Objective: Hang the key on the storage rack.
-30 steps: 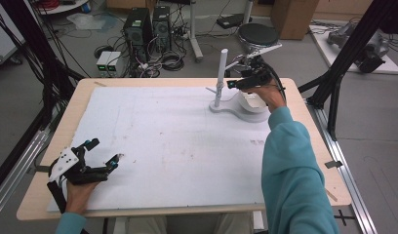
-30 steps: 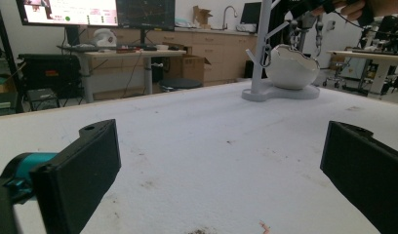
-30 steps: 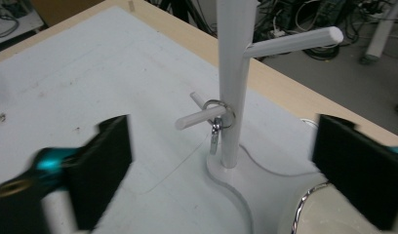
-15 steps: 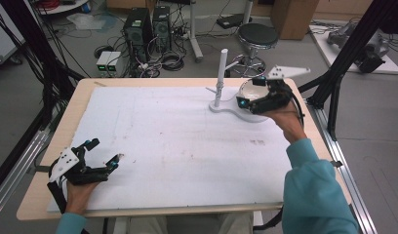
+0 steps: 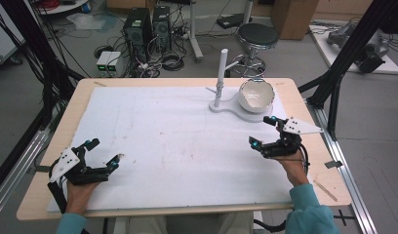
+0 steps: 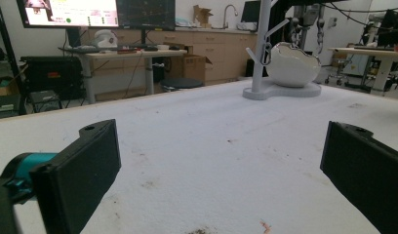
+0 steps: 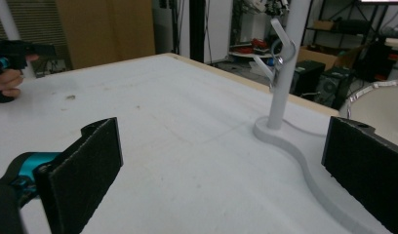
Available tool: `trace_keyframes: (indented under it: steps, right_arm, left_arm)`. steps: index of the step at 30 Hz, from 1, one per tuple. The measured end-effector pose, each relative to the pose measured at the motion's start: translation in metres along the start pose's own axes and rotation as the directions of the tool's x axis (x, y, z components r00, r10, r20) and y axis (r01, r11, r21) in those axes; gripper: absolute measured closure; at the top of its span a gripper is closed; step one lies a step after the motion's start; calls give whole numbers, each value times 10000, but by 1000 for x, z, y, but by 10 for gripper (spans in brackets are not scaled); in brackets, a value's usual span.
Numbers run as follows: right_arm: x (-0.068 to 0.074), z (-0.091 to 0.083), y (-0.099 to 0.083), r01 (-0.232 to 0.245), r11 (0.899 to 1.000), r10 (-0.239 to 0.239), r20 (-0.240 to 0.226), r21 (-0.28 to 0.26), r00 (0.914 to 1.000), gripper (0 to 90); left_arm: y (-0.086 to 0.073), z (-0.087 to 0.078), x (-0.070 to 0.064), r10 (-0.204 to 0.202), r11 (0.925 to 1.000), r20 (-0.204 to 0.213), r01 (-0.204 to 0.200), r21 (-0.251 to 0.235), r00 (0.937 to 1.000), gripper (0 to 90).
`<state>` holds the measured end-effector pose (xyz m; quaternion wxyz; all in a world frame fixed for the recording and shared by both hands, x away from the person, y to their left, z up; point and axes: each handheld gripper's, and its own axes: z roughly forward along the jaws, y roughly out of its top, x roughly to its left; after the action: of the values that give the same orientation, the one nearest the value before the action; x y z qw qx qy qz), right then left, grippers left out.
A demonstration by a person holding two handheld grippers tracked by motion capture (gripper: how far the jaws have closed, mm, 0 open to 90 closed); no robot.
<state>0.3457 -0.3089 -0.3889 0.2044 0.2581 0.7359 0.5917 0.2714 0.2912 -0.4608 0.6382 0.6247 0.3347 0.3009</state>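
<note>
Bowl [image 5: 256,96] tilted on white stand [image 5: 221,105] | right gripper [image 5: 263,131] wide open, empty, near | left gripper [image 5: 103,153] wide open, empty | stand's hooks [image 7: 275,46] seen in right gripper view

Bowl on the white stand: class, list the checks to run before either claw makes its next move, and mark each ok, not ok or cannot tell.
1. Right claw open, nothing held: ok.
2. Left claw open, nothing held: ok.
3. Bowl resting on the stand base, beside the post: ok.
4. Bowl sitting level: not ok, it leans on its side.
5. Bowl steady enough not to roll: cannot tell.
6. White mat between right claw and stand free of obstacles: ok.
</note>
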Motion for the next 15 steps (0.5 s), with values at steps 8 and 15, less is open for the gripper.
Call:
trace_keyframes:
  steps: [8,15]
  right_arm:
    - [0,-15,-36,-313,9994,318,352,-132,9989,5]
    - [5,-22,-56,-191,9993,209,567,-318,9982,5]
  left_arm:
    - [0,1,-1,70,9999,-34,-70,80,10000,17]
    - [0,0,-1,84,9999,-38,-83,79,10000,17]
